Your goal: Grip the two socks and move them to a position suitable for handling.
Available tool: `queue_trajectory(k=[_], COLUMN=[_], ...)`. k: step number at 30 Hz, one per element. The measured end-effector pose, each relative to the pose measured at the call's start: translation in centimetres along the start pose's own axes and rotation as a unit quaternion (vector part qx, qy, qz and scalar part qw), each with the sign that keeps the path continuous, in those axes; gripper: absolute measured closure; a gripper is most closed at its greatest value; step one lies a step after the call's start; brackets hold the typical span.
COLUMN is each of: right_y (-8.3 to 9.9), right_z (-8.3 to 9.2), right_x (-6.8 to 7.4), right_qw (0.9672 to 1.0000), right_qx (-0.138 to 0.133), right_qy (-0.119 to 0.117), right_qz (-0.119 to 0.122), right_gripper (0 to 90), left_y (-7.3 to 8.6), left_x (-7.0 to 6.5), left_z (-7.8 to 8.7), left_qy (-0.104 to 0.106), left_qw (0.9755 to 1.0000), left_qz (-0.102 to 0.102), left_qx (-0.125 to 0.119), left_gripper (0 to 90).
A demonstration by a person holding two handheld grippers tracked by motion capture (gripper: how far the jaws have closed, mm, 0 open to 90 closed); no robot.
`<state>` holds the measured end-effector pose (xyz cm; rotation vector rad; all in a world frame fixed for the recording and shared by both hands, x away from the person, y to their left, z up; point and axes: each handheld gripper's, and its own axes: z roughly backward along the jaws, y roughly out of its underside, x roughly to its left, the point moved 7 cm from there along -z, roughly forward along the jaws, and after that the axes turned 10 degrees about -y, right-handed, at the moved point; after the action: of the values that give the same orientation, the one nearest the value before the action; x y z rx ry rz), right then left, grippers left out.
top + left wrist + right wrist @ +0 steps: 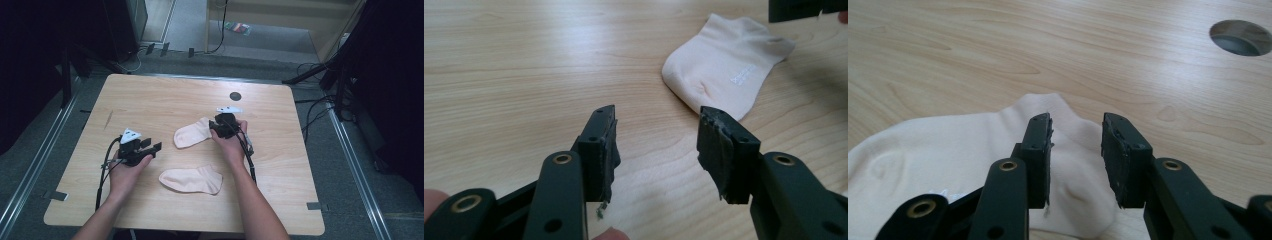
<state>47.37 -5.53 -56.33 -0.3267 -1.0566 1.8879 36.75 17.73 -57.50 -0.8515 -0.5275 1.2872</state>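
Cream sock, far one: lies flat on the wooden table, right of centre, its open cuff end under the right gripper; in the left gripper view it shows a small white print.
Right gripper: held in the person's right hand, tipped down over the sock's cuff end. In the right gripper view its jaws stand a narrow gap apart above the fabric, pinching nothing.
Cream sock, near one: flat on the table between the two forearms, apart from the far sock.
Left gripper: held in the left hand, left of both socks, pointing toward them; jaws partly open over bare wood, holding nothing.
Table: light wood grain, with a round dark cable hole beyond the right gripper.
Containers: none on the table.
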Motion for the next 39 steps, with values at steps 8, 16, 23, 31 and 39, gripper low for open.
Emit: queue_trajectory(k=[8,16,23,31,39], right_y=[0.0,0.1,0.9,1.0,1.3], right_z=[-0.2,-1.1,-1.9,-2.2,-1.7], right_x=[-2.0,-3.0,-3.5,-2.8,-2.2], right_qw=[1.0000,0.9999,0.9993,0.9993,0.9987], right_qx=[0.004,0.015,0.035,0.034,0.047], right_qy=[-0.003,0.004,-0.007,-0.017,-0.020], right_qz=[-0.007,0.001,-0.009,0.005,0.004], right_gripper=[69.9,64.1,64.1,70.4,86.7], left_y=[-1.5,-2.1,-1.4,-1.3,-1.4], left_x=[-1.3,-2.7,-3.1,-3.7,-3.4], left_z=[-2.3,-3.6,-5.0,-5.6,-5.5], left_qy=[-0.005,0.000,-0.009,-0.018,-0.005], left_qw=[1.0000,0.9997,0.9988,0.9973,0.9981], left_qz=[-0.006,-0.023,-0.044,-0.064,-0.049], left_qx=[-0.003,0.010,0.017,0.029,0.036], left_gripper=[60.4,60.5,57.5,59.3,88.6])
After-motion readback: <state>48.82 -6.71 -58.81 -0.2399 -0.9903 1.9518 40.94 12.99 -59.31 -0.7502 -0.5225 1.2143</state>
